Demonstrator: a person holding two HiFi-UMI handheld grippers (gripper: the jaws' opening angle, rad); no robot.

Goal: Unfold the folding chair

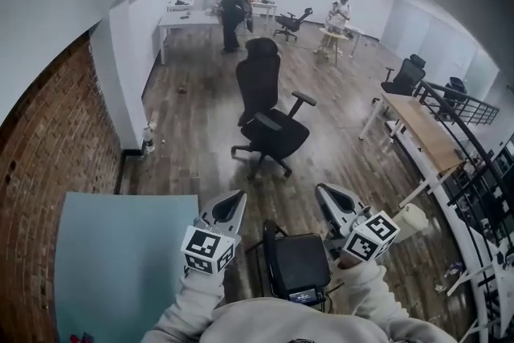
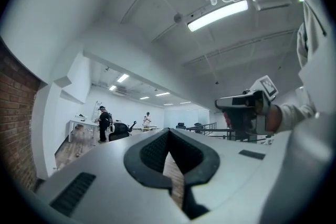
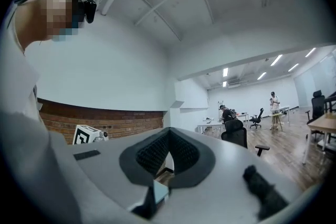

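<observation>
- Left gripper (image 1: 234,203) - fingers pressed together, holding nothing, pointing level.
- Right gripper (image 1: 328,195) - fingers likewise together, empty.
- Black folding chair (image 1: 295,263) low between both, untouched.

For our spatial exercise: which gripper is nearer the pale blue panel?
Left. The left gripper is just right of the pale blue panel; the right gripper is farther right.

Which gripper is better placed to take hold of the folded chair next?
Right, marginally: the right gripper sits close beside the folding chair; the left gripper stands farther off. Both are shut and empty.
</observation>
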